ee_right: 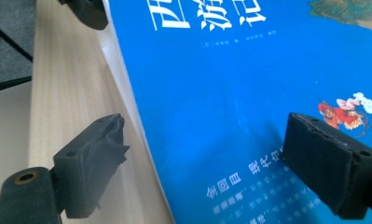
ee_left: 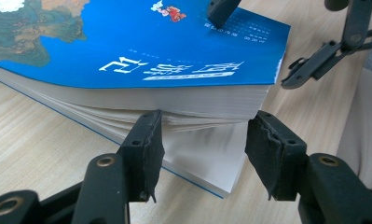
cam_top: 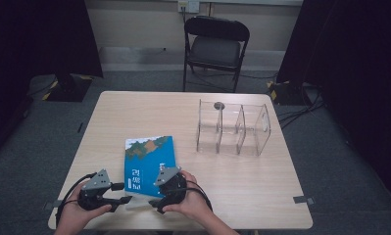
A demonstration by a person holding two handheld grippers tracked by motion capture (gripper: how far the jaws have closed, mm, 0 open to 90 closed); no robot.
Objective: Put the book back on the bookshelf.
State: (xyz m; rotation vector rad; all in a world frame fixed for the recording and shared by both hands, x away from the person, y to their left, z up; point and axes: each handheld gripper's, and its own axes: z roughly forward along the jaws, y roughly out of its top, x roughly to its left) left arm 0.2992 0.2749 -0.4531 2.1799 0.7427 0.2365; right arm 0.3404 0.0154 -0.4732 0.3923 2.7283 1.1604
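Lifting the book's near corner, barely begun

I am working at the table (cam_top: pixel 232 196), where the blue book (cam_top: pixel 150 164) is lying flat near my edge, well apart from the clear organizer (cam_top: pixel 233 128). My left gripper (ee_left: pixel 202 140) is standing narrowly parted at the raised page edge, gripping nothing, while my right gripper (ee_right: pixel 202 158) is straddling the cover, jaws wide; the lift remains.
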